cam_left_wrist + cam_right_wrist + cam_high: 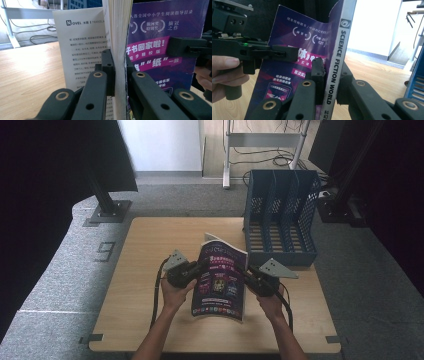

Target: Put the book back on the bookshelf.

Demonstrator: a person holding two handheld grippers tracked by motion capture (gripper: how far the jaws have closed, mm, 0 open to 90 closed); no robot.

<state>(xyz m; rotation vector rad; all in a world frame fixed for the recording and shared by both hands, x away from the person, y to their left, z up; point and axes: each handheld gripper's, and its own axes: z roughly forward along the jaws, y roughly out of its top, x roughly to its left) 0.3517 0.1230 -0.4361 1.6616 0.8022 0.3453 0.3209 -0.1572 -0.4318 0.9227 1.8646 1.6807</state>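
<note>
The left gripper (200, 269) is clamped on the page edge of a magazine (220, 281); in the left gripper view its black jaws are pressed against either side of the fanned pages (119, 45), with the purple cover to one side and a white printed page (82, 45) to the other. The right gripper (245, 272) is clamped on the opposite edge, and its jaws are seen in the right gripper view closed over the grey spine (337, 60) (lettered "SCIENCE FICTION WORLD"). No earlier picture is offered against which a change could be judged.

The magazine is held between the two grippers, raised off the table (145, 270) and tilted, with its purple cover turned toward the high camera and its lower edge nearer the person. One leaf is seen standing up behind the top edge. The cover is slightly bowed.

Each gripper is held in a hand (172, 295), the forearms entering from the bottom of the high view, and a black cable (157, 295) is trailed from the left one.

Behind the magazine and to the right, a blue file rack (280, 215) with perforated dividers is set at the table's far right corner. Its front lip is near the right gripper. Beyond the table, grey carpet (65, 270) and a white stand's legs (227, 165) are seen.
</note>
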